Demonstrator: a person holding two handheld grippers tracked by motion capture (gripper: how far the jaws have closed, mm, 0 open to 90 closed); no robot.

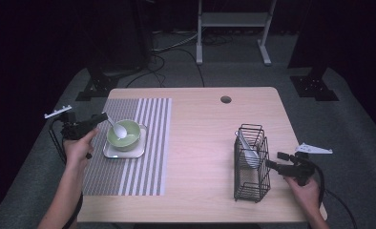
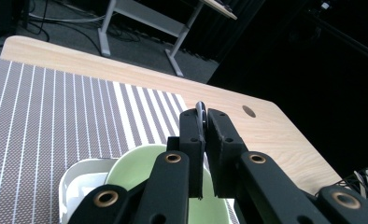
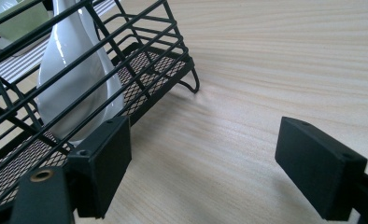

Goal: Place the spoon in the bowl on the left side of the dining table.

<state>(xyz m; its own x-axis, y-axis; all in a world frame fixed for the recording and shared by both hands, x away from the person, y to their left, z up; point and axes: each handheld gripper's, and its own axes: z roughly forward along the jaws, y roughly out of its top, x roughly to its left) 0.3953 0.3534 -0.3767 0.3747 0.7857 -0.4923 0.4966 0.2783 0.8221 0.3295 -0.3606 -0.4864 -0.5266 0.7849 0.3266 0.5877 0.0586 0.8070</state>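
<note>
1. A light wooden table (image 1: pixel 200 143) with a small round hole near its far edge carried a grey-and-white striped woven placemat (image 1: pixel 129 167) on the person's left side.
2. On the mat sat a white square-ish plate (image 1: pixel 110 151), and in it a pale green round bowl (image 1: pixel 129 138).
3. The left gripper (image 1: pixel 101 117) was closed on the thin handle of a white spoon (image 1: pixel 119 130), whose scoop lay inside the green bowl.
4. In the left gripper view, the two black jaws were pressed nearly together, with the spoon's dark-looking handle tip (image 2: pixel 200 112) standing up between them above the bowl (image 2: pixel 135 165) and plate (image 2: pixel 74 184).
5. On the right side of the table stood a black wire cutlery basket (image 1: pixel 251 164), upright, holding a white ceramic soup spoon (image 1: pixel 249 153) that leaned inside it.
6. The right gripper (image 1: pixel 274 160) was just beside the basket's right wall, held in the person's right hand (image 1: pixel 304 190).
7. In the right gripper view, its jaws stood wide apart with nothing between them; the left one was near the basket's mesh base (image 3: pixel 140 65), and the soup spoon (image 3: pixel 72 70) showed behind the wires.
</note>
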